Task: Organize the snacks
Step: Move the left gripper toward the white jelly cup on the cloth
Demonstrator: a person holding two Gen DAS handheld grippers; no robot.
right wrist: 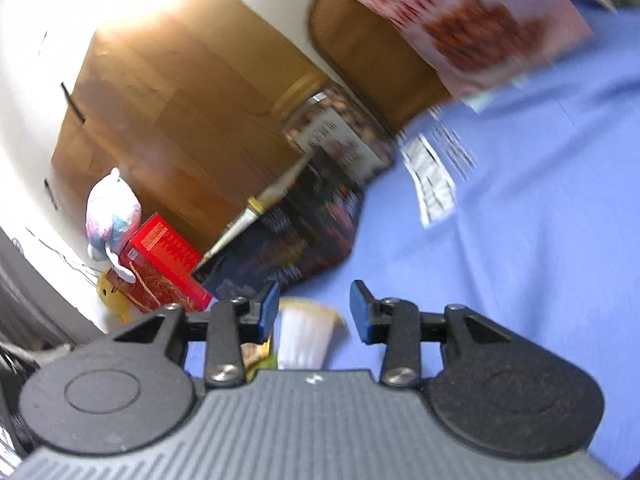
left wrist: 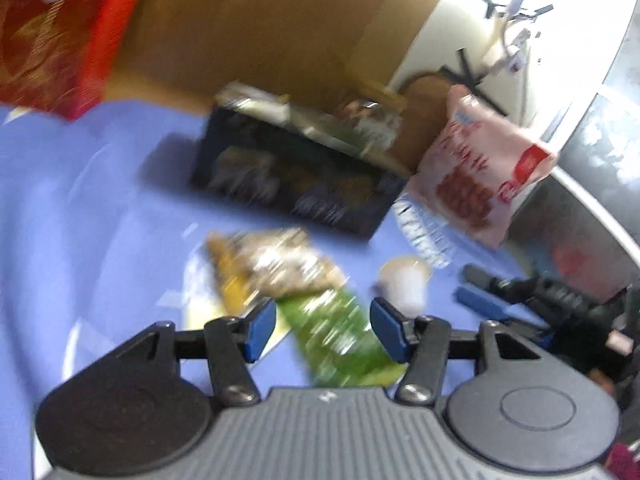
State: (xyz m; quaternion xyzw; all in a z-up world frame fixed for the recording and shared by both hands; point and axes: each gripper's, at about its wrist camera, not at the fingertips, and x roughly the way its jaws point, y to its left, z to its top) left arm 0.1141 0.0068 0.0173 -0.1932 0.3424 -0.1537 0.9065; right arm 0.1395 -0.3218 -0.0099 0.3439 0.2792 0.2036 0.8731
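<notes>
Both views are blurred by motion. My left gripper (left wrist: 323, 326) is open just above a green snack packet (left wrist: 340, 340) that lies on the blue cloth beside a brown-and-yellow packet (left wrist: 272, 268). My right gripper (right wrist: 314, 312) is open over a small white cup (right wrist: 306, 334); the cup (left wrist: 406, 282) and the right gripper (left wrist: 480, 292) also show in the left wrist view. A dark flat snack box (left wrist: 292, 176) lies ahead, with a jar (right wrist: 340, 132) behind it. A pink snack bag (left wrist: 476, 164) stands at the right.
A red box (left wrist: 60, 36) stands at the far left with a plush toy (right wrist: 112, 212) on it. Cardboard boxes (left wrist: 260, 28) line the back. A blue packet with white print (left wrist: 424, 228) lies under the pink bag. The blue cloth (left wrist: 100, 200) covers the surface.
</notes>
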